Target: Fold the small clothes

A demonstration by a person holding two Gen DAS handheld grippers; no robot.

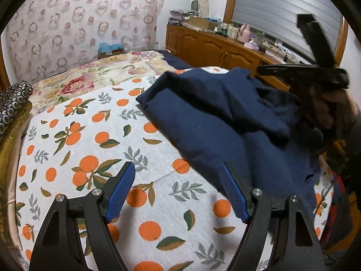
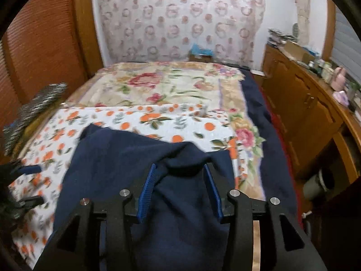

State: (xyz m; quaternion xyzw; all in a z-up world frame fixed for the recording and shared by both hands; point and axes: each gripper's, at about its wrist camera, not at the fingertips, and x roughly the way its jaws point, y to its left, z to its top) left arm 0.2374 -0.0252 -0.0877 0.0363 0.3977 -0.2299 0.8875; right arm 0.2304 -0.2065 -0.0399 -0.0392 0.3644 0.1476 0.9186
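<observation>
A navy garment [image 1: 203,117] lies partly folded on the orange-print sheet [image 1: 90,146], its top layers bunched toward the right. My left gripper [image 1: 177,166] is open just over the sheet. Nothing is between its blue pads, and its right finger is close to the garment's near edge. In the right wrist view the same garment [image 2: 112,158] spreads under my right gripper [image 2: 179,167]. That gripper's jaws stand apart with a raised fold of navy cloth between them, and the pads do not clamp it. A hand [image 1: 325,110] holds the right gripper at the garment's right side.
A floral blanket [image 2: 162,85] covers the far half of the bed. A dark blue cover [image 2: 266,135] runs along its right edge. Patterned folded fabrics [image 1: 13,103] are stacked at the left. A cluttered wooden cabinet [image 2: 304,113] stands to the right.
</observation>
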